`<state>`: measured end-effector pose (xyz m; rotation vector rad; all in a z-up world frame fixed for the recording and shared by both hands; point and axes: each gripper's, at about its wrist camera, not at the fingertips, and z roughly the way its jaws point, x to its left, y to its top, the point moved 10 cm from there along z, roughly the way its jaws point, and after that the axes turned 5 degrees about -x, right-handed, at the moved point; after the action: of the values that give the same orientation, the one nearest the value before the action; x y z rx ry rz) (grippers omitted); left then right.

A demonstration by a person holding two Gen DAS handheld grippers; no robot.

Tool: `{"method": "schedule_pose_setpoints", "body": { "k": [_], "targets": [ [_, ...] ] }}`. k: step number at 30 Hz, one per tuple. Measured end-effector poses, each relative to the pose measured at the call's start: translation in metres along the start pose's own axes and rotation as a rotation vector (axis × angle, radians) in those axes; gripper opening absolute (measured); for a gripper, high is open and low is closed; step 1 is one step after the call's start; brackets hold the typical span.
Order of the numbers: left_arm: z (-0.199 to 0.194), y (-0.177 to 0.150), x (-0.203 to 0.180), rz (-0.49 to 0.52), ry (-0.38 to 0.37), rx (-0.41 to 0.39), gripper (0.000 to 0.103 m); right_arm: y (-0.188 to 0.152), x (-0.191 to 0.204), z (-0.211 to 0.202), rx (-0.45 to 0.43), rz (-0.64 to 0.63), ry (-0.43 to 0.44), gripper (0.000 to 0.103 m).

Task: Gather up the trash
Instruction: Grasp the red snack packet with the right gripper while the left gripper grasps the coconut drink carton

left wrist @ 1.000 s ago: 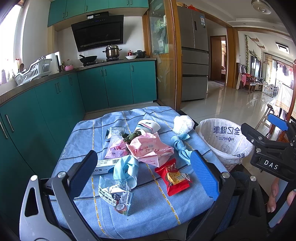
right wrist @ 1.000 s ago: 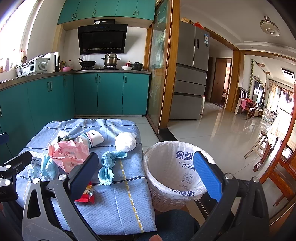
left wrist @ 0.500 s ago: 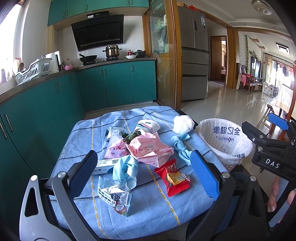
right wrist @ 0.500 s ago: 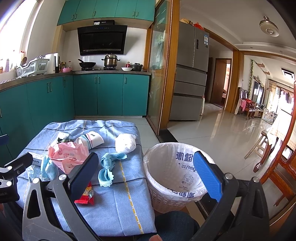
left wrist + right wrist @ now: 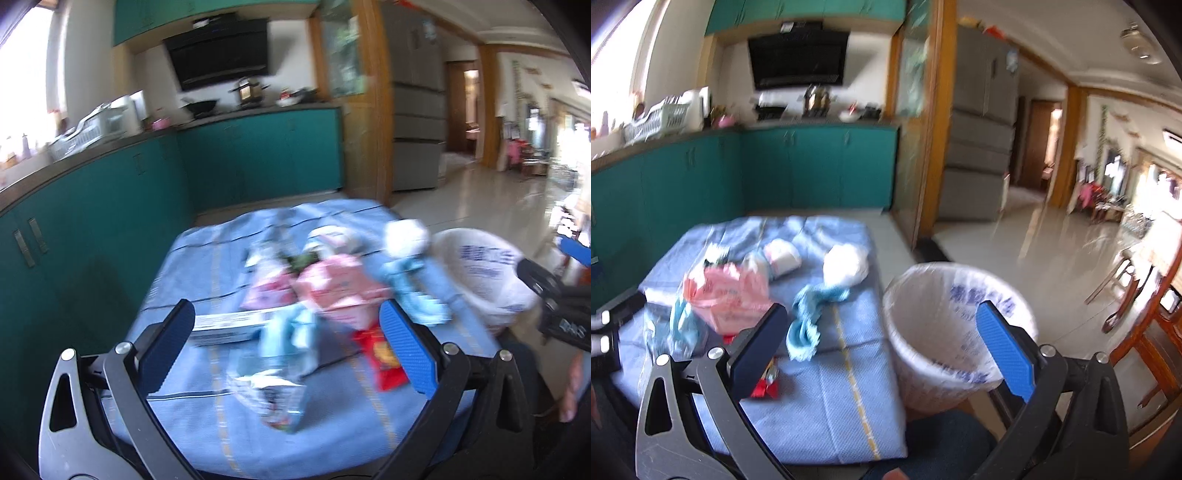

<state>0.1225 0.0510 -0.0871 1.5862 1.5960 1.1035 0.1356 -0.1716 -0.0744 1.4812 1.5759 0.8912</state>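
Trash lies scattered on a low table under a blue cloth [image 5: 199, 266]: a pink plastic bag [image 5: 332, 291], a white carton [image 5: 225, 326], a light-blue mask [image 5: 291, 332], a silver snack wrapper [image 5: 273, 395], a red snack packet [image 5: 384, 354], a blue rag [image 5: 809, 314] and a white tissue wad [image 5: 846, 266]. My left gripper [image 5: 288, 350] hovers open over the near pile, holding nothing. My right gripper [image 5: 882, 350] is open and empty between the table's right edge and the white lined bin [image 5: 953, 325]. Both views are motion-blurred.
Teal kitchen cabinets [image 5: 110, 206] run along the left and back. A grey fridge [image 5: 979, 125] stands behind a wooden partition. Tiled floor opens to the right, with wooden chairs [image 5: 1137, 325] at the far right. A hand [image 5: 570, 387] shows at the left view's right edge.
Both grippers have swung and tipped, blurring the views; the left one has moved in closer over the trash pile. Both stay open and no item has shifted.
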Motion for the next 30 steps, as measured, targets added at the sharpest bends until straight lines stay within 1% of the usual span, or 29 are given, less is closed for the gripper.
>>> {"method": "schedule_pose_setpoints", "body": {
  "k": [3, 5, 6, 7, 9, 11, 13, 14, 15, 16, 18, 19, 21, 22, 23, 24, 25, 26, 30],
  "targets": [
    [0.016, -0.009, 0.032, -0.045, 0.072, 0.041, 0.1, -0.02, 0.021, 0.029, 0.096, -0.029, 0.085, 0.1],
    [0.026, -0.017, 0.053, -0.067, 0.122, 0.071, 0.097, -0.034, 0.037, 0.042, 0.14, -0.043, 0.15, 0.1],
    [0.029, -0.021, 0.061, -0.074, 0.138, 0.084, 0.093, -0.042, 0.047, 0.051, 0.172, -0.044, 0.192, 0.1],
    [0.031, -0.023, 0.066, -0.08, 0.145, 0.095, 0.091, -0.052, 0.059, 0.06, 0.213, -0.044, 0.241, 0.1],
    [0.034, -0.03, 0.073, -0.094, 0.142, 0.116, 0.09, -0.066, 0.08, 0.073, 0.269, -0.045, 0.313, 0.1],
    [0.037, -0.036, 0.075, -0.09, 0.14, 0.129, 0.09, -0.075, 0.098, 0.08, 0.297, -0.061, 0.352, 0.1],
    [0.039, -0.041, 0.073, -0.073, 0.133, 0.141, 0.09, -0.079, 0.118, 0.081, 0.304, -0.077, 0.398, 0.097],
    [0.041, -0.044, 0.071, -0.068, 0.121, 0.147, 0.09, -0.08, 0.132, 0.08, 0.307, -0.093, 0.439, 0.097],
    [0.043, -0.047, 0.069, -0.069, 0.099, 0.154, 0.09, -0.082, 0.141, 0.081, 0.309, -0.108, 0.455, 0.096],
    [0.044, -0.053, 0.066, -0.074, 0.061, 0.165, 0.09, -0.084, 0.151, 0.084, 0.319, -0.135, 0.462, 0.096],
    [0.045, -0.062, 0.057, -0.079, -0.007, 0.193, 0.09, -0.091, 0.161, 0.096, 0.351, -0.171, 0.437, 0.087],
    [0.046, -0.068, 0.053, -0.075, -0.039, 0.21, 0.09, -0.095, 0.163, 0.104, 0.369, -0.181, 0.42, 0.084],
    [0.047, -0.075, 0.047, -0.071, -0.07, 0.227, 0.093, -0.105, 0.166, 0.118, 0.408, -0.174, 0.405, 0.075],
    [0.048, -0.079, 0.045, -0.068, -0.086, 0.237, 0.094, -0.102, 0.166, 0.12, 0.383, -0.176, 0.393, 0.073],
    [0.049, -0.083, 0.042, -0.065, -0.098, 0.245, 0.094, -0.101, 0.168, 0.121, 0.376, -0.178, 0.396, 0.069],
    [0.05, -0.087, 0.04, -0.06, -0.109, 0.256, 0.094, -0.099, 0.167, 0.12, 0.373, -0.176, 0.404, 0.058],
    [0.051, -0.091, 0.036, -0.055, -0.123, 0.269, 0.094, -0.098, 0.167, 0.119, 0.365, -0.177, 0.407, 0.051],
    [0.052, -0.095, 0.032, -0.053, -0.135, 0.278, 0.095, -0.097, 0.167, 0.117, 0.365, -0.173, 0.412, 0.046],
    [0.056, -0.1, 0.018, -0.059, -0.185, 0.303, 0.097, -0.095, 0.162, 0.109, 0.368, -0.144, 0.438, 0.045]
  ]
}}
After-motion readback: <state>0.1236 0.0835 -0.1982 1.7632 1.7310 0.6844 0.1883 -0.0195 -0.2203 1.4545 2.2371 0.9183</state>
